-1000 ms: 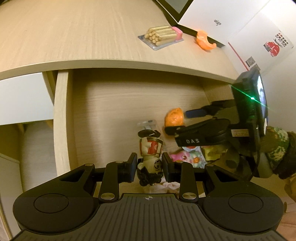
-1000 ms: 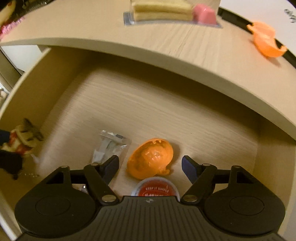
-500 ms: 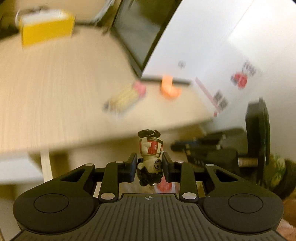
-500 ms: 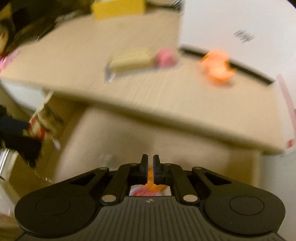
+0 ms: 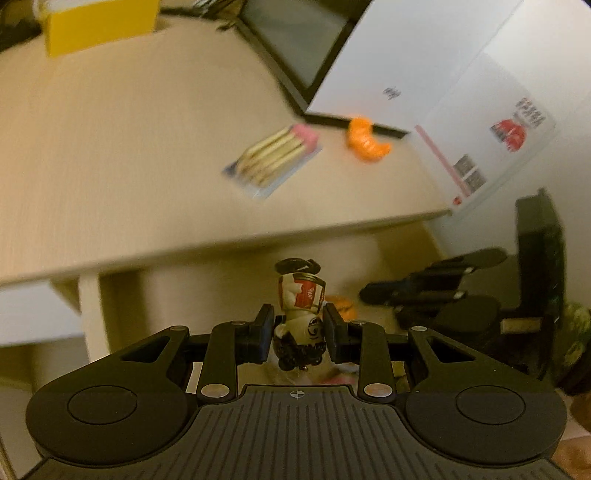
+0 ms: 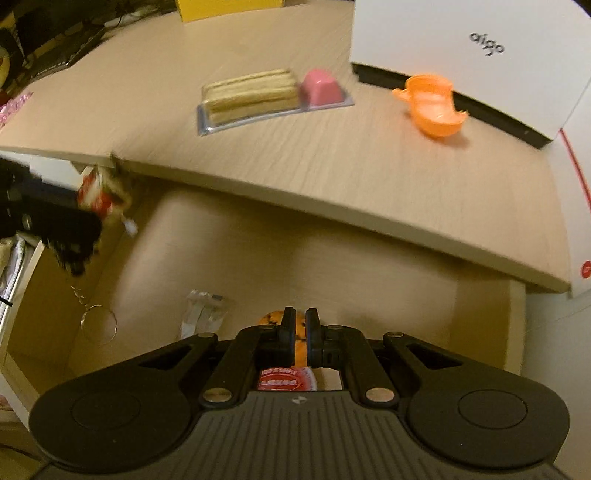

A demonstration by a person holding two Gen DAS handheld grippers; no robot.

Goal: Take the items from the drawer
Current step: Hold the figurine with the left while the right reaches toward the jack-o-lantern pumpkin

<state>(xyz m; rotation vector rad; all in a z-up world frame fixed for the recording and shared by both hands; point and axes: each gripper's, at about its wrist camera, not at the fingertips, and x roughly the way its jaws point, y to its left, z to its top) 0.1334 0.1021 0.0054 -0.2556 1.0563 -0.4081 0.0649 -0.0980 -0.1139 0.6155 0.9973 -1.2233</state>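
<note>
Left gripper (image 5: 298, 334): clamped on a small figurine (image 5: 301, 314), lifted to about the desk's front edge.
Right gripper (image 6: 300, 334): pinched nearly closed on the thin edge of an orange shell (image 6: 300, 341), low over the drawer.
Left in drawer (image 6: 236, 254): clear packet (image 6: 203, 308), red-topped lid (image 6: 286, 379).
Already out: snack pack (image 6: 271, 94) and a second orange shell half (image 6: 432, 105), lying on the desk (image 6: 332, 162).
Progress: likely about midway; both held pieces not yet set down.
Beyond: white box (image 6: 476, 51), yellow box (image 5: 98, 24).

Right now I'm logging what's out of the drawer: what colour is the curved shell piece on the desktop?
Orange; the shell piece shows best in the right wrist view.
</note>
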